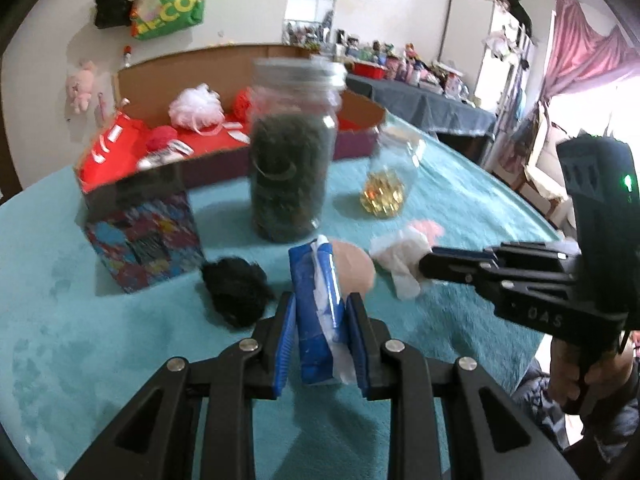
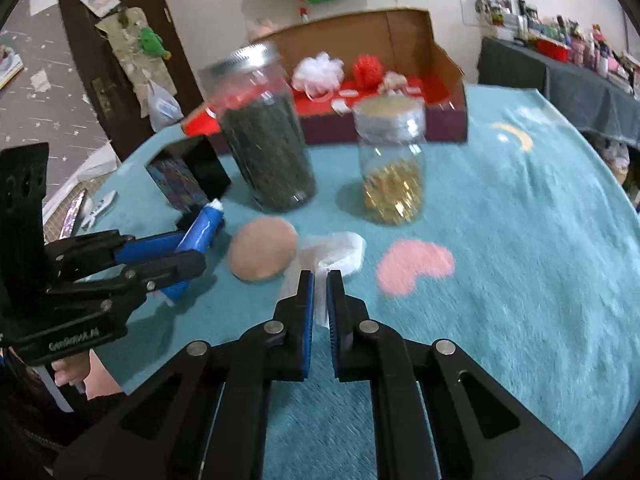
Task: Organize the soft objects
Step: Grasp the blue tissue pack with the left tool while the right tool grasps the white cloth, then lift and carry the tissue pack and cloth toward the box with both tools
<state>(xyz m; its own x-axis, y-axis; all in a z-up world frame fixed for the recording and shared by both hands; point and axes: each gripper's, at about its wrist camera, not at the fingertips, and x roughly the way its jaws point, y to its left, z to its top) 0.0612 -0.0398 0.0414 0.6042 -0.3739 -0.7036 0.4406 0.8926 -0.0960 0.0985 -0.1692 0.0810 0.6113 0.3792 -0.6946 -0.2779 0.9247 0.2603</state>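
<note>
My left gripper (image 1: 320, 312) is shut on a blue tissue packet (image 1: 318, 320) with white tissue sticking out, held just above the teal cloth; the packet also shows in the right wrist view (image 2: 200, 232). My right gripper (image 2: 318, 280) is shut on a white tissue (image 2: 340, 254), which also shows in the left wrist view (image 1: 400, 256). A beige round sponge (image 2: 262, 254) lies between the two grippers. A black fluffy ball (image 1: 236, 290) lies left of the packet.
An open cardboard box (image 1: 224, 140) with a red lining holds white and red puffs. A tall jar of dark stuff (image 1: 290, 152), a jar of gold pieces (image 2: 392, 164) and a patterned box (image 1: 148, 236) stand on the teal cloth (image 2: 520, 240).
</note>
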